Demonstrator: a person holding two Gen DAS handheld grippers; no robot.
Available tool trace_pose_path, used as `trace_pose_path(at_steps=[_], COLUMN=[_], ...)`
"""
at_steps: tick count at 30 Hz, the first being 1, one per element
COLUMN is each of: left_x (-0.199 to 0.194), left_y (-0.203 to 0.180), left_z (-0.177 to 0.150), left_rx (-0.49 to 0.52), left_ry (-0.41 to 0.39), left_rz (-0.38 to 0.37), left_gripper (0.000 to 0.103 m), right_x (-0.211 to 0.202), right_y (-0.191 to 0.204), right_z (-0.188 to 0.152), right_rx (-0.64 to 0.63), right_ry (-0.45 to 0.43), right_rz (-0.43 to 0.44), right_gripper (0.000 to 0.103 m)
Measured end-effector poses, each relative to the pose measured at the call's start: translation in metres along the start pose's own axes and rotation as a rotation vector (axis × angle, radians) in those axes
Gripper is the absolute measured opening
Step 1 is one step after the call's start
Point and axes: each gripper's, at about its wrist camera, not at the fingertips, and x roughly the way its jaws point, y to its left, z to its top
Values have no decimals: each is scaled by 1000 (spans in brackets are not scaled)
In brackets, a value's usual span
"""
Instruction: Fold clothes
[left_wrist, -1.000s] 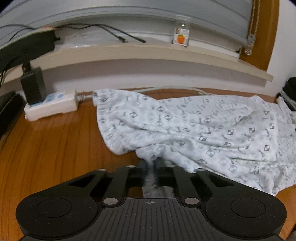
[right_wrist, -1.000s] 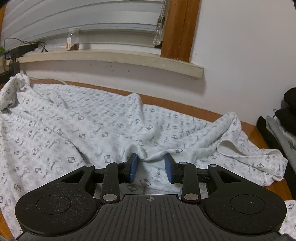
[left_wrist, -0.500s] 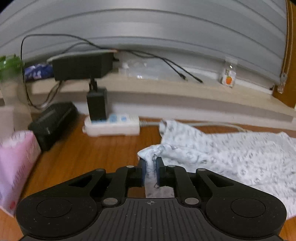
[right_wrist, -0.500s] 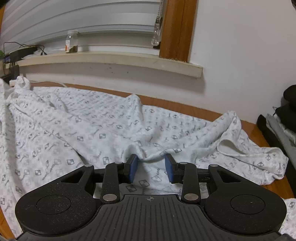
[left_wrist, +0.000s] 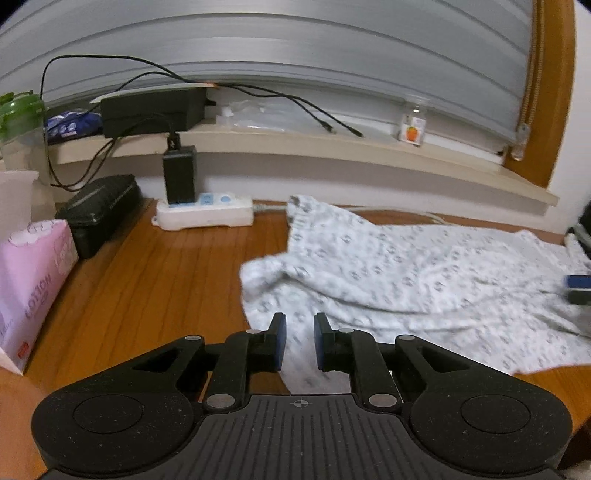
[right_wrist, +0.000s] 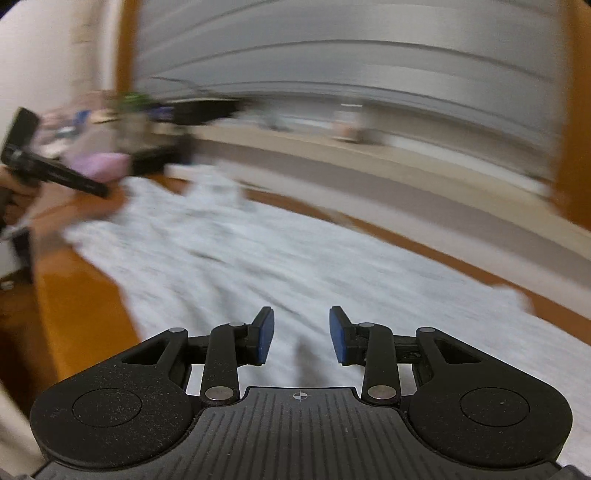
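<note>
Left wrist view: left tongs (left_wrist: 299, 341) open, nothing gripped, a strip of the patterned garment (left_wrist: 424, 280) lying between the pads; it's spread rumpled over the wooden surface (left_wrist: 155, 288). Right tongs (right_wrist: 301, 334) also open above the cloth, view blurred. Risk: closing on the bunched edge could grab several layers and skew a fold.

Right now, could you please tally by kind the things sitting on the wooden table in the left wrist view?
Patterned white garment: 1
White power strip: 1
Black case: 1
Pink tissue pack: 1
Total: 4
</note>
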Motion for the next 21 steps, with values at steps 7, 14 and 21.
trace_pose_path(at_steps=[7,14,21], left_x=[-23,-24,-4], left_y=[-13,-20,-25], left_z=[-42,-62,-46], left_rx=[2,9,25], left_ry=[24,49,51], left_rz=[-38,-60,-90], left_gripper=[43,43,8], right_x=[21,34,35], right_y=[39,68,60], right_z=[7,5,1], right_rx=[-62,-120,-102], right_ry=[54,114,104], right_rz=[124,210,181], right_gripper=[34,35,13])
